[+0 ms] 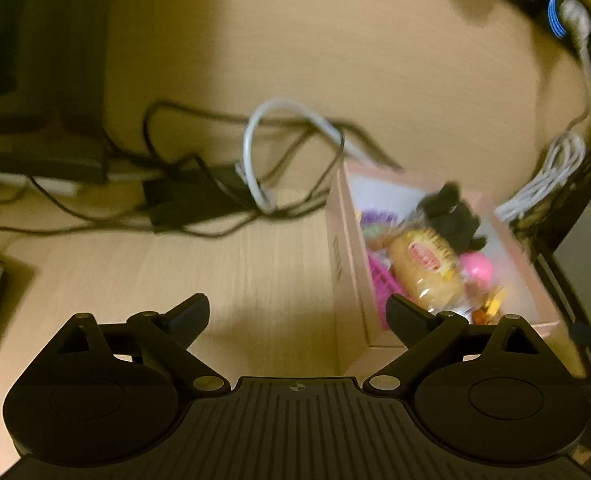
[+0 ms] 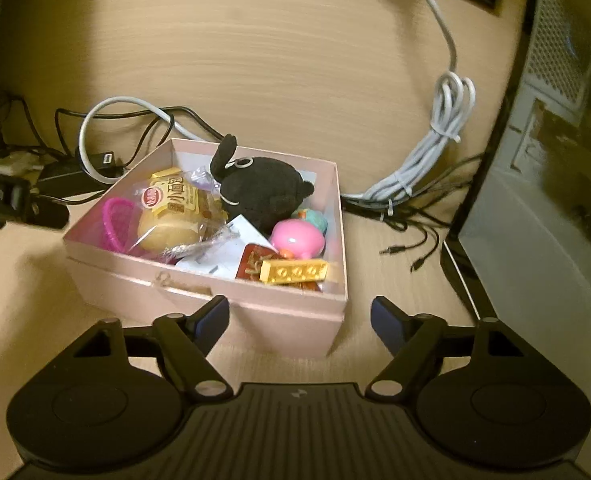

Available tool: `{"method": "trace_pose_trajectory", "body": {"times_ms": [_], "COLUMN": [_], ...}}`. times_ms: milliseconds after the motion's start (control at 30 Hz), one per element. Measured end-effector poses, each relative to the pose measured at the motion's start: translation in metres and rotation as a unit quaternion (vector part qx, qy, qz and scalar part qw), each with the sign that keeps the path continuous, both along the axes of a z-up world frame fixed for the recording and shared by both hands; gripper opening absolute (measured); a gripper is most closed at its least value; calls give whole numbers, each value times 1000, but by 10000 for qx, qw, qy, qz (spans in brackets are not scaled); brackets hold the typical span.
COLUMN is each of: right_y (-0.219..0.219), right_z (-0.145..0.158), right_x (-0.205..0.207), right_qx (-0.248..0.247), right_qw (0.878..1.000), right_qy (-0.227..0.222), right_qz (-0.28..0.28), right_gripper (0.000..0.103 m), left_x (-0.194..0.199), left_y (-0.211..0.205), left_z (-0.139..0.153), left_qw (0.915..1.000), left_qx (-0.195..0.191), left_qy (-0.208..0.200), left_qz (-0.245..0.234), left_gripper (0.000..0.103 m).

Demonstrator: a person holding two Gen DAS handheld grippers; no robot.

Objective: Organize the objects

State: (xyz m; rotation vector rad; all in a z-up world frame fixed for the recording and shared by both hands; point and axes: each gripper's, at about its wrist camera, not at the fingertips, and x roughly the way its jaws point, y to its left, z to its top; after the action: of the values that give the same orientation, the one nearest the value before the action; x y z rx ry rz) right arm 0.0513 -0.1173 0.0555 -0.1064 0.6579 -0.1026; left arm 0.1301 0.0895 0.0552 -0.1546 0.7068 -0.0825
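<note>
A: What does my right camera give that the left one does not?

B: It shows the whole pink box [image 2: 231, 300] sharply: black plush toy [image 2: 261, 192], yellow brick [image 2: 293, 272], pink round toy [image 2: 297, 238], wrapped bread [image 2: 173, 216]. The left view is blurred and cuts the box [image 1: 349, 264] at its right side.

A: Any writing?

B: A red logo and Chinese characters on the wrapper; I cannot read them.

A: My jaws?

B: Right gripper [image 2: 299, 316] is wide open and holds nothing, with the box's near corner just ahead between the fingers. Left gripper [image 1: 297, 312] is also wide open and empty, over the table [image 1: 255, 264], the box beside its right finger.
</note>
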Motion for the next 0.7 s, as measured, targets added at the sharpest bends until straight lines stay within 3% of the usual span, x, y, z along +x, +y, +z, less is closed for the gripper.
{"method": "trace_pose_trajectory", "body": {"times_ms": [100, 167, 333, 433, 600, 700], "right_y": [-4, -7, -2, 10, 14, 2], "right_z": [-1, -5, -25, -39, -47, -50], "right_x": [-18, -32, -74, -92, -108, -104], "right_qx": [102, 260, 547, 333, 171, 581], "right_qw": [9999, 9994, 9949, 9941, 9977, 9964], "right_qy": [94, 239, 846, 1013, 632, 590], "right_qz": [-5, -37, 45, 206, 159, 178], "right_gripper": [100, 103, 103, 103, 103, 103], "left_x": [-32, -53, -102, -114, -123, -129], "left_y": [-2, -9, -23, -23, -27, -40], "left_z": [10, 8, -22, -40, -56, -61], "left_qw": [9992, 9986, 9955, 9952, 9959, 9949], "left_qx": [74, 230, 463, 430, 509, 860], "left_qy": [-373, -365, 207, 524, 616, 434], "left_qz": [-71, -289, -802, -708, -423, -312], "left_gripper": [98, 98, 98, 98, 98, 98]}}
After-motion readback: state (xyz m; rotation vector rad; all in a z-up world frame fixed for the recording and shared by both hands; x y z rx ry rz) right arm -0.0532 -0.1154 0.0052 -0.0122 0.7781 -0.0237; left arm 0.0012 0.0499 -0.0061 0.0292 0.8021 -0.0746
